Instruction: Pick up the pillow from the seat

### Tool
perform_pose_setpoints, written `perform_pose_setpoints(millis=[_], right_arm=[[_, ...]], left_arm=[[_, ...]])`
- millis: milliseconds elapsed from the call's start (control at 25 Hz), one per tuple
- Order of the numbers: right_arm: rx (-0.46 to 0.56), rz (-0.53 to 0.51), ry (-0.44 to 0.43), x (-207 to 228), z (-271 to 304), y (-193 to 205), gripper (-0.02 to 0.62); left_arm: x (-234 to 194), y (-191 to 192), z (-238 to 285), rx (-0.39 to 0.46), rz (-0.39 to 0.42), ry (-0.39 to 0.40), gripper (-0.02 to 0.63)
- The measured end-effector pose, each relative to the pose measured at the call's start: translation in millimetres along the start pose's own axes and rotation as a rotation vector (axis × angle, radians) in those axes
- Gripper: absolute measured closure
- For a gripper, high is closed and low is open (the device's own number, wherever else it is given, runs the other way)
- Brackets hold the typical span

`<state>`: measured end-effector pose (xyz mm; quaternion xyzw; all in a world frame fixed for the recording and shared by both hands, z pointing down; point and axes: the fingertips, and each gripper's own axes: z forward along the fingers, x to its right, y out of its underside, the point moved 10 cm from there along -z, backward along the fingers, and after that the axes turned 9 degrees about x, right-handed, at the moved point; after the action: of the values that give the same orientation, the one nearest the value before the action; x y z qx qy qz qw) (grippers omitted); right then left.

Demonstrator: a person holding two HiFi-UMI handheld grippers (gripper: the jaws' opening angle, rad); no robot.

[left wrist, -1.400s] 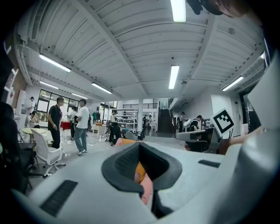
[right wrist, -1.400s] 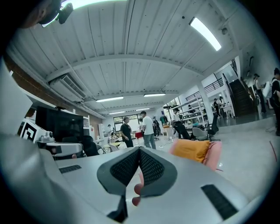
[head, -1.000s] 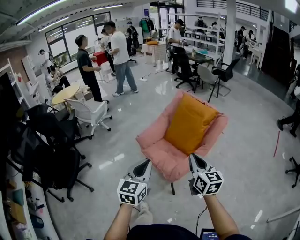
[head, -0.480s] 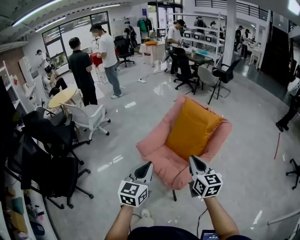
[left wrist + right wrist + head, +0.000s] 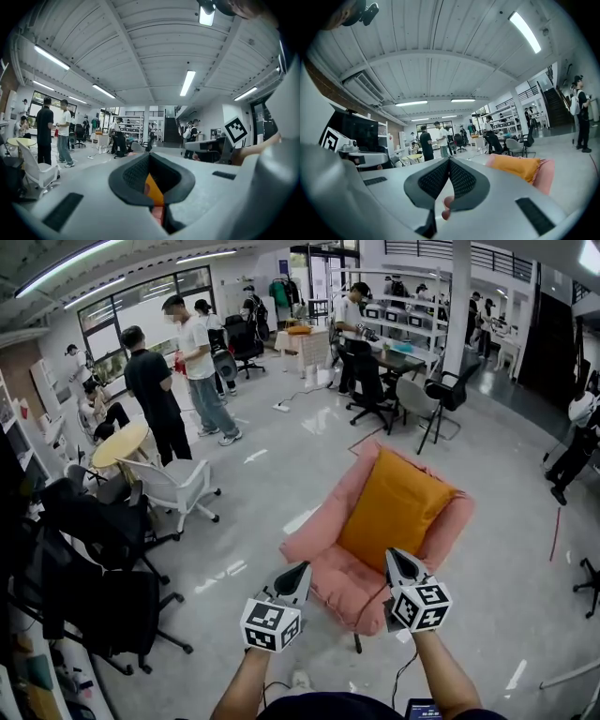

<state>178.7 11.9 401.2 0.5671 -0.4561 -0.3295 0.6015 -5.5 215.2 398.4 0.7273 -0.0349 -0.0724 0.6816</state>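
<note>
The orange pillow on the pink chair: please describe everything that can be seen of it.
The pillow is orange-yellow, rectangular and plump, seemingly soft fabric. It stands tilted, leaning on the backrest of the pink chair, lower edge on the seat cushion. Only the chair touches it; the left gripper and right gripper, both shut, are short of it.

Left gripper [image 5: 300, 570], right gripper [image 5: 395, 557]: closed, level

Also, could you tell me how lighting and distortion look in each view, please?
Head view: evenly lit, edges bowed, glare patches on the glossy floor, pillow sharp. Left gripper view: heavy fisheye, black corners, light strip blown out, nearby jaws soft. Right gripper view: same fisheye, pillow reasonably clear.
</note>
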Motion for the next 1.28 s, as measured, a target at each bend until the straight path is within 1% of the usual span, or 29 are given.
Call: perform_pose_setpoints(millis=[200, 400, 560, 720, 920, 1280], right_arm=[[-0.002, -0.006, 0.013, -9, 25, -1, 0.578], [-0.006, -0.010, 0.032, -17, 43, 4, 0.578], [-0.011, -0.015, 0.049, -31, 55, 8, 0.578], [-0.010, -0.024, 0.070, -39, 61, 14, 0.578], [0.005, -0.035, 0.106, -49, 71, 10, 0.578], [-0.007, -0.061, 0.128, -66, 82, 13, 0.578]], left_arm=[[-31, -5, 12, 0.009, -0.018, 0.008, 0.603], [-54, -1, 18, 0.009, -0.029, 0.026, 0.603], [-74, 2, 15, 0.012, -0.050, 0.033, 0.603], [-86, 7, 12, 0.016, -0.053, 0.051, 0.603], [-109, 7, 6, 0.014, -0.061, 0.067, 0.603], [-136, 10, -3, 0.033, -0.089, 0.074, 0.603]])
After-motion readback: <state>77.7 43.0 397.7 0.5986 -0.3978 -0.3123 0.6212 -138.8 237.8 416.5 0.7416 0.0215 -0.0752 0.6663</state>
